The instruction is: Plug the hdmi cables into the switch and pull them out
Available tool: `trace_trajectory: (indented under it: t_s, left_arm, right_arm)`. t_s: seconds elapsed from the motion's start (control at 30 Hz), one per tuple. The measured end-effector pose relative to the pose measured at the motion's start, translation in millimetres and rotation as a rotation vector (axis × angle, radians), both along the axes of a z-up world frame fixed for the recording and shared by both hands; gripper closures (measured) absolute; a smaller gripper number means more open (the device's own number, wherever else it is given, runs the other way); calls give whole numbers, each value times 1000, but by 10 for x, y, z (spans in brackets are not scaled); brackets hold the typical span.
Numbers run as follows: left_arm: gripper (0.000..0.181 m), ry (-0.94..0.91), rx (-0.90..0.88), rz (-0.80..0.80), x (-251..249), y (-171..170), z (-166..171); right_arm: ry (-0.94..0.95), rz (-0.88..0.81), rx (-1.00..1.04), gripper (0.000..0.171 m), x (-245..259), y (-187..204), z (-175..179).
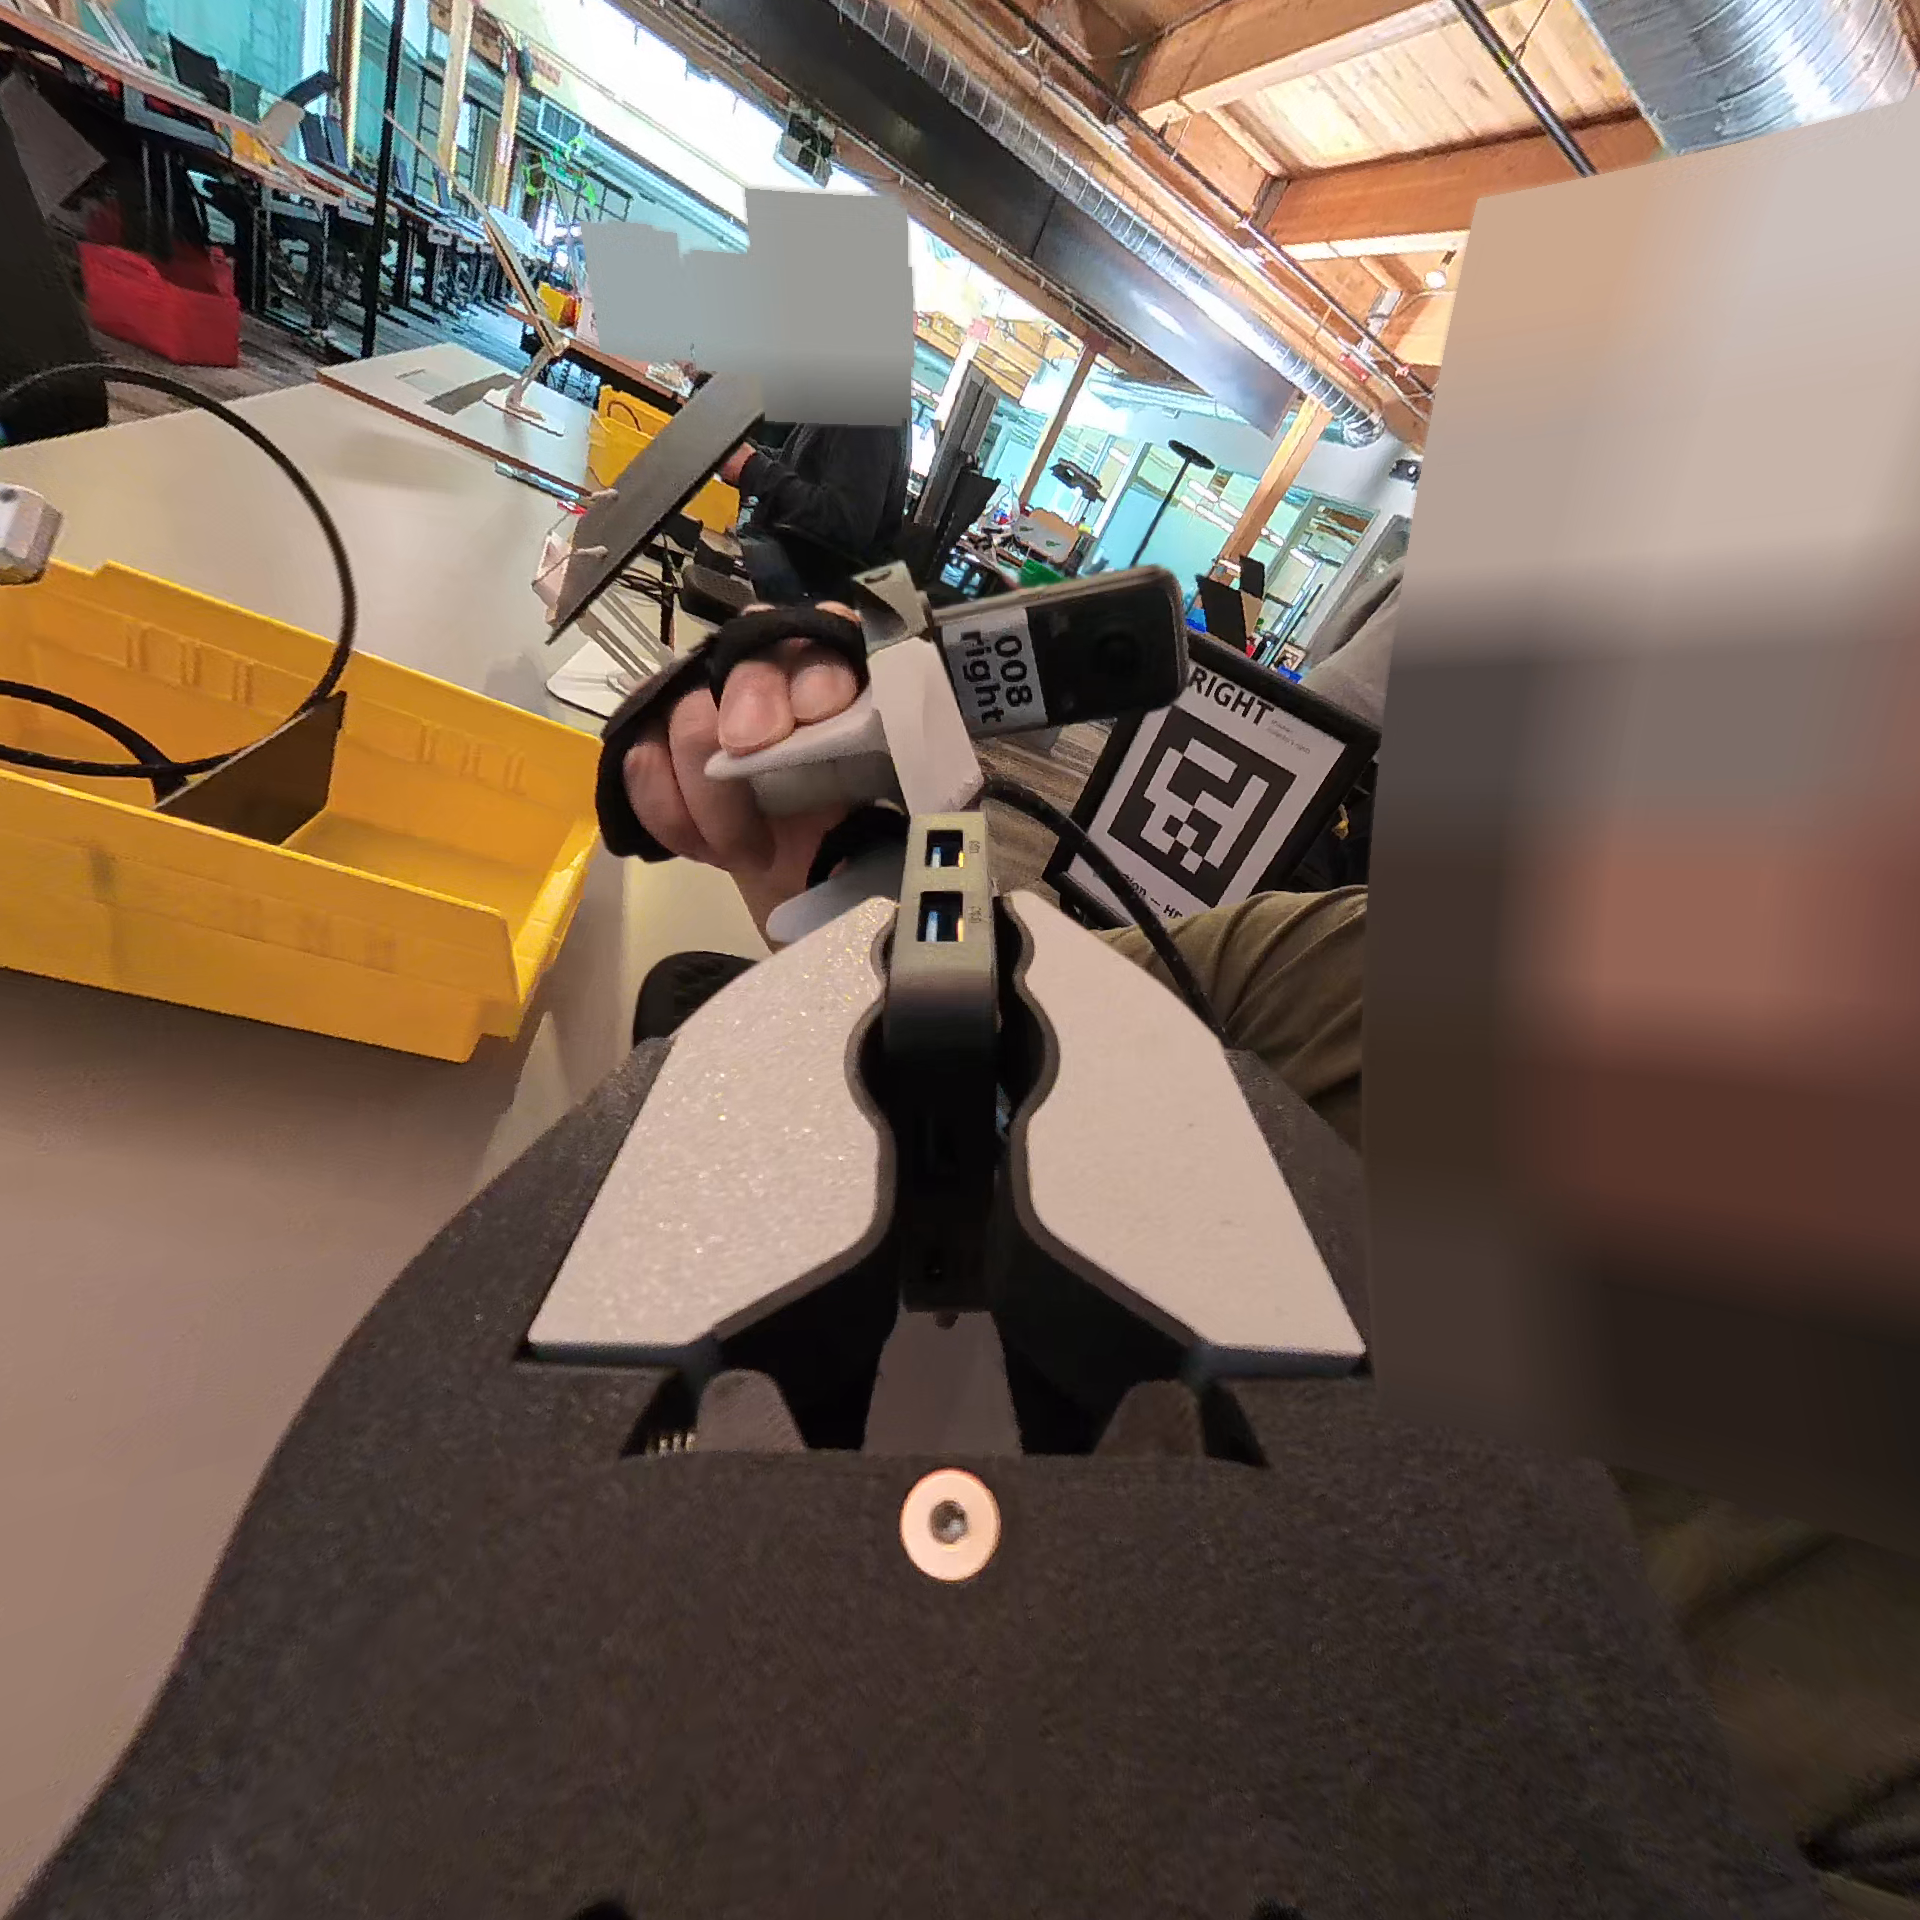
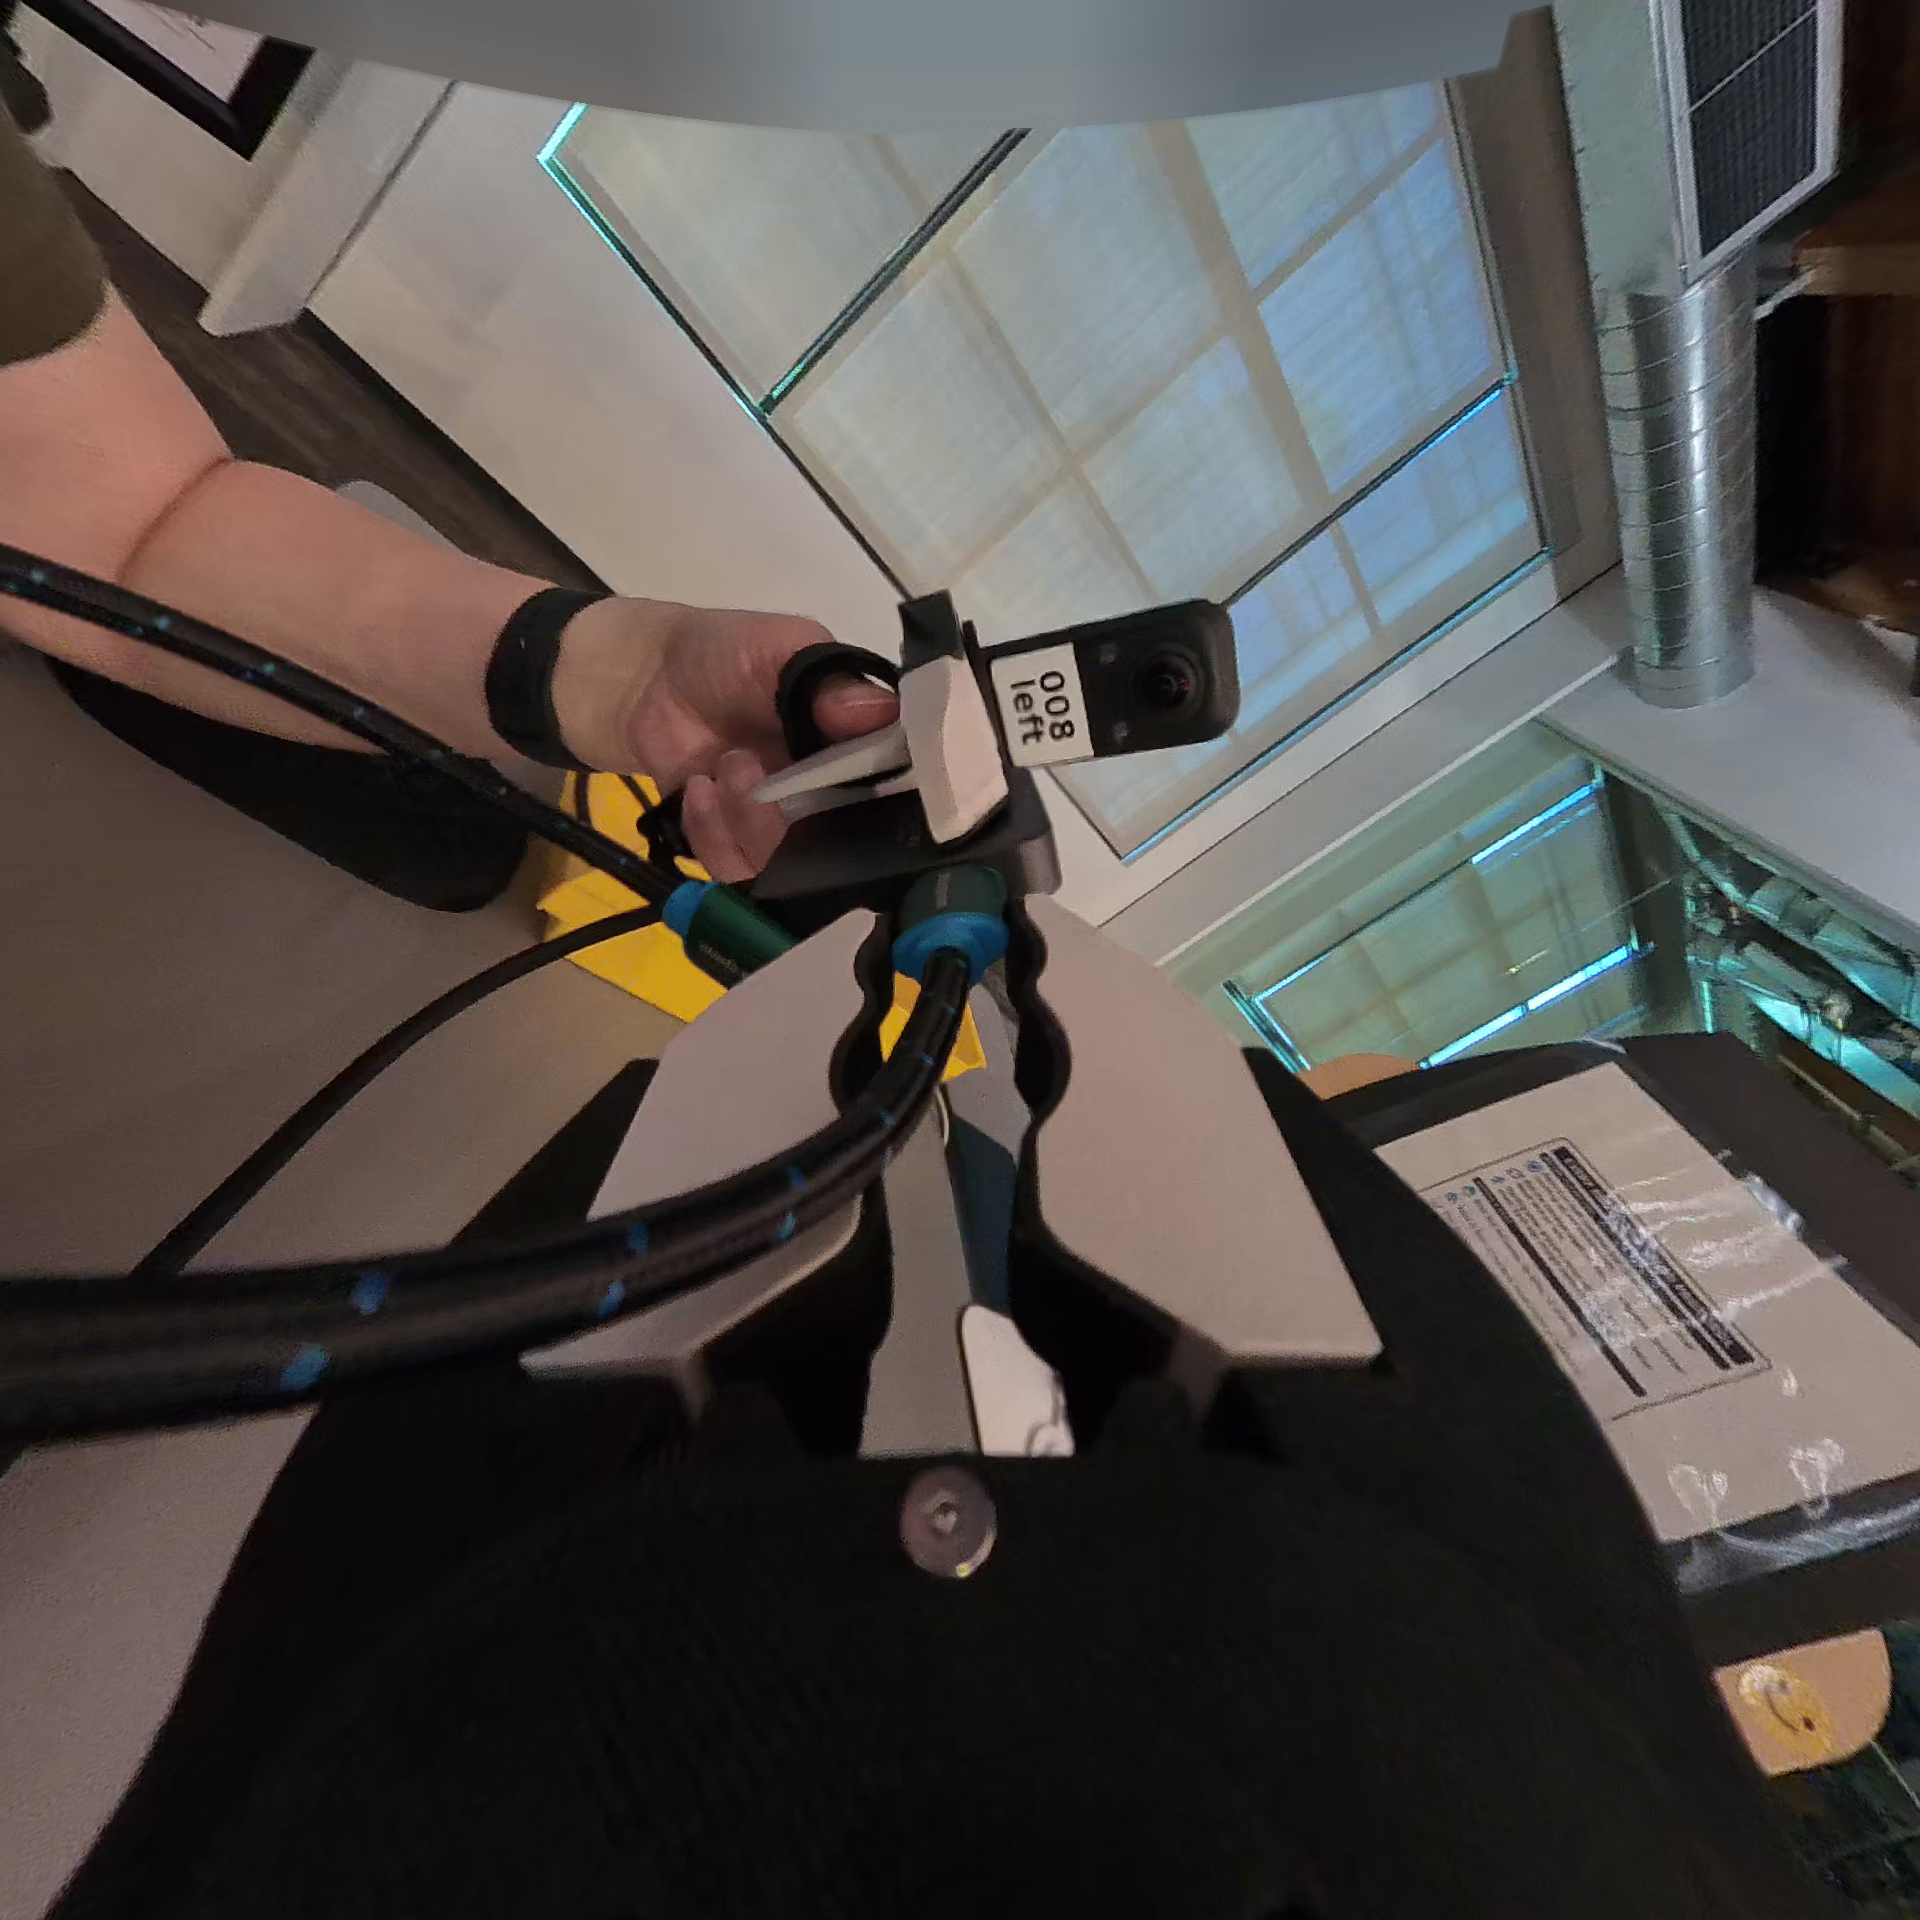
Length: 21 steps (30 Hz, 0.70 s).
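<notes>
Left to right, a yellow bin [image 1: 312, 831] sits on the pale tabletop [image 1: 208, 1195] with a thin black cable [image 1: 312, 540] looping over it, near the tabletop's edge. Just right of it, in the left wrist view, the left tool [image 1: 940, 935] is clenched on the dark switch [image 1: 940, 966], held edge-up off the tabletop with two blue-tongued ports facing the camera. Beyond it a strapped hand [image 1: 717, 748] holds the right tool's handle, and a framed marker card [image 1: 1216, 779] stands behind. In the right wrist view, one braided HDMI cable [image 2: 312, 686] runs from the left to a green plug with a blue collar [image 2: 727, 925] at the switch [image 2: 894, 842]. Beside it, the right tool [image 2: 940, 966] is clamped around a second braided HDMI cable [image 2: 623, 1268] just behind its blue collar [image 2: 951, 935], the green plug meeting the switch's edge; how deep it sits cannot be told. Farther right, a labelled box [image 2: 1558, 1299] lies below tall windows.
</notes>
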<state>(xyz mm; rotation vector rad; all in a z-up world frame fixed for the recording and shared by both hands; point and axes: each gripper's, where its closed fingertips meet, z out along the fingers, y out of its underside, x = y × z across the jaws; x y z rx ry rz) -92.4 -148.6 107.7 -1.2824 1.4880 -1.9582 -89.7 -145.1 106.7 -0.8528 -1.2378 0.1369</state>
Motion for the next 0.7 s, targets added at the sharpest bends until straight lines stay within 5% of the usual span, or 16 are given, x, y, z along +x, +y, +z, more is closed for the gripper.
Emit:
trace_trajectory:
  t_s: [0.13, 0.27, 0.47, 0.57, 0.7]
  left_arm:
    - [167, -33, 14, 106, -75, 225, 90]
    - [167, 36, 197, 171, -254, 344, 37]
    - [167, 180, 364, 262, -162, 450, -245]
    - [167, 211, 332, 256, -49, 457, -355]
    - [167, 224, 287, 258, 36, 481, -420]
  right_arm:
    - [-19, -229, -68, 141, 371, 439, -87]
    - [203, -374, -345, 140, 979, 741, 51]
    - [475, 120, -964, 135, 519, 485, 64]
    - [347, 73, -1055, 122, 126, 551, -327]
    - [325, 114, -1178, 131, -56, 570, -543]
